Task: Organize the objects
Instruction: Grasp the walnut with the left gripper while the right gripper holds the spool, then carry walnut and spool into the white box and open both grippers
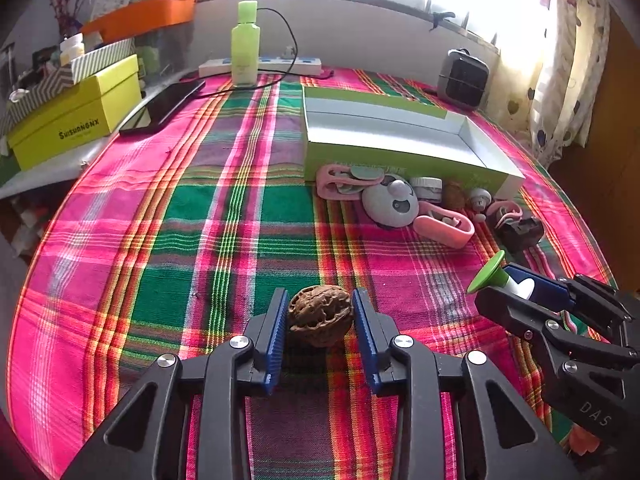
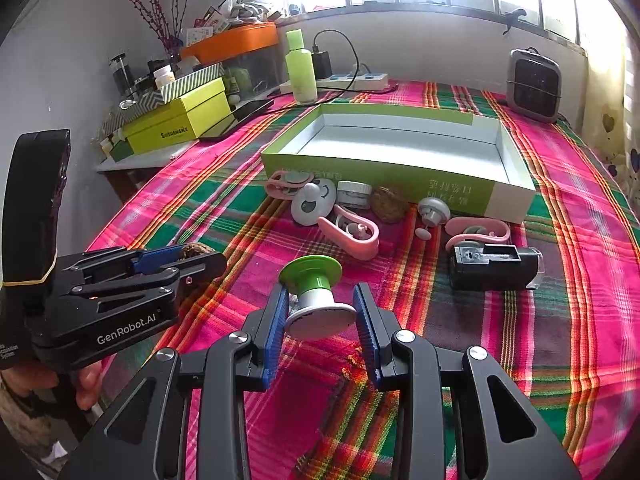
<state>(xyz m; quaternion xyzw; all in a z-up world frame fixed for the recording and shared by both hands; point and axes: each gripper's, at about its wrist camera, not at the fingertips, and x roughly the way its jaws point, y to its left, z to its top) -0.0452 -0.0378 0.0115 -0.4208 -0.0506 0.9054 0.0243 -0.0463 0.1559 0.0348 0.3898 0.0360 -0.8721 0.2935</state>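
Observation:
My left gripper (image 1: 320,316) is shut on a brown walnut (image 1: 320,314) and holds it just above the plaid tablecloth; it also shows in the right wrist view (image 2: 188,256). My right gripper (image 2: 322,312) is shut on a green-and-white spool-shaped piece (image 2: 316,296), also seen in the left wrist view (image 1: 500,280). An open green box (image 2: 404,148) with a white inside lies ahead. In front of it are pink clips (image 2: 352,236), a round white panda-face piece (image 2: 312,202), a small jar (image 2: 352,194), a second walnut (image 2: 386,204) and a black device (image 2: 492,266).
A green bottle (image 2: 301,68), a power strip (image 2: 340,80) and a phone (image 2: 240,118) lie at the back left. A small grey heater (image 2: 534,84) stands at the back right. Yellow-green and orange boxes (image 2: 180,124) sit on a side shelf to the left.

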